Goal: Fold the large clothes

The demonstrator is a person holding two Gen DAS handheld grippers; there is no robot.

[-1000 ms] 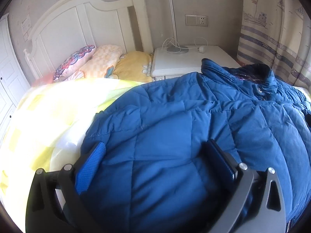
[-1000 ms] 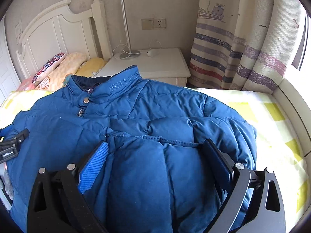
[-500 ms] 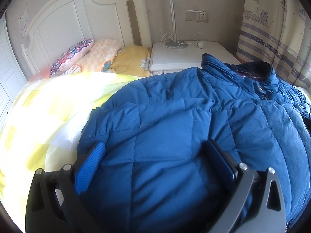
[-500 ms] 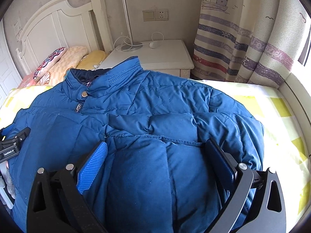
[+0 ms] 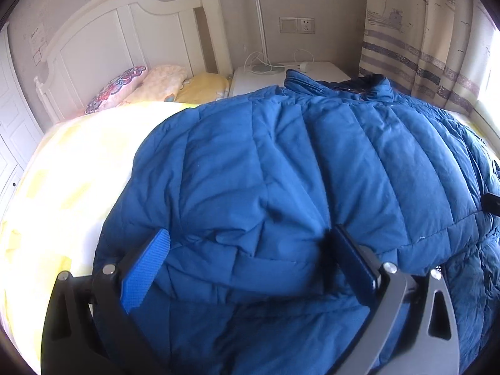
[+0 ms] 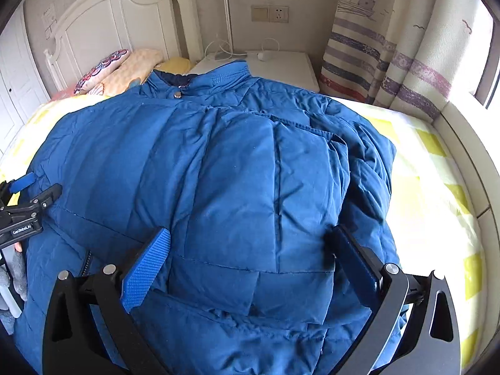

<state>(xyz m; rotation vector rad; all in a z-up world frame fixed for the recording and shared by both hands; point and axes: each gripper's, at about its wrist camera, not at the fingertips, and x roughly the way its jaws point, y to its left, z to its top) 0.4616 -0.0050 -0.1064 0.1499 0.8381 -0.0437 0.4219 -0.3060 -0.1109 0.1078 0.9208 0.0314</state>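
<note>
Both hand-held grippers, left (image 5: 247,259) and right (image 6: 250,256), are held spread wide over the jacket (image 6: 218,172) lying on the bed (image 6: 431,187), where puffy sleeve folds could be sprung open if released.

The blue jacket (image 5: 281,172) is running off the bottom and right edges of the left wrist view, so its hem is not showing. In the right wrist view the jacket (image 6: 218,172) is covering most of the bed (image 6: 437,187) and is hiding the front of the nightstand (image 6: 281,62). The left gripper (image 6: 22,206) is being cut off by the left edge there. The lamp (image 5: 261,31) is losing its top at the frame edge.
</note>
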